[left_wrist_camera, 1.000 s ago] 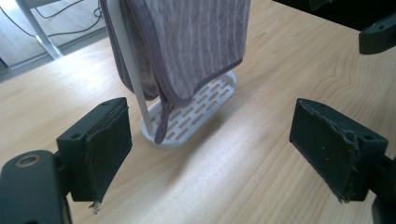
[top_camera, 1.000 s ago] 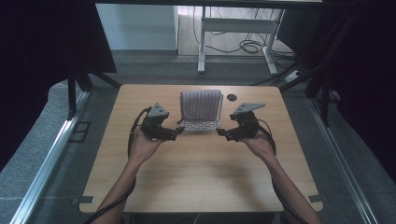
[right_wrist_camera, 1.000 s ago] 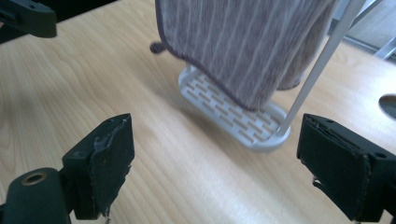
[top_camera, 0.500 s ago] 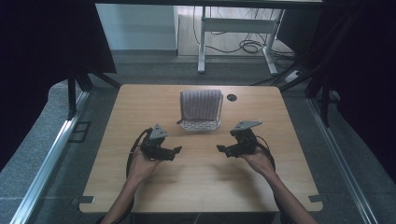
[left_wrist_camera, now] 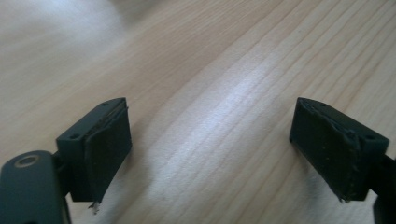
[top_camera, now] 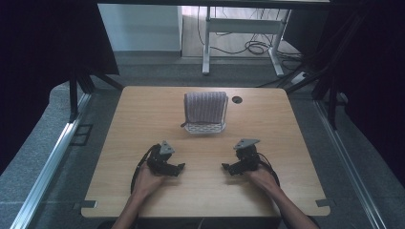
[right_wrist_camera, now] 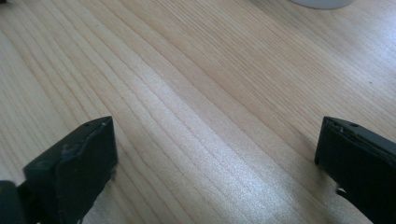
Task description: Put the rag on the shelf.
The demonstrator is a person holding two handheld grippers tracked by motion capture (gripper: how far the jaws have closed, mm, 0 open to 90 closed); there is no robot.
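A folded grey-mauve ribbed cloth (top_camera: 206,107) lies in a white basket (top_camera: 204,128) at the middle back of the wooden table (top_camera: 143,109). My left gripper (top_camera: 180,167) rests low on the near left part of the table, jaws pointing right. My right gripper (top_camera: 225,167) rests on the near right part, jaws pointing left. Both stand well in front of the basket. In the left gripper view my left gripper (left_wrist_camera: 210,154) is wide open over bare wood. In the right gripper view my right gripper (right_wrist_camera: 219,168) is also wide open, nothing between its pads.
A round cable hole (top_camera: 237,99) sits in the table right of the basket. A white rim (right_wrist_camera: 322,3) shows at the top edge of the right gripper view. Beyond the table stand a white desk frame (top_camera: 239,28) and floor cables (top_camera: 258,46). Dark curtains flank both sides.
Both hands have drawn back from the basket toward the near edge of the table and lowered onto it. The cloth and basket have stayed in place.
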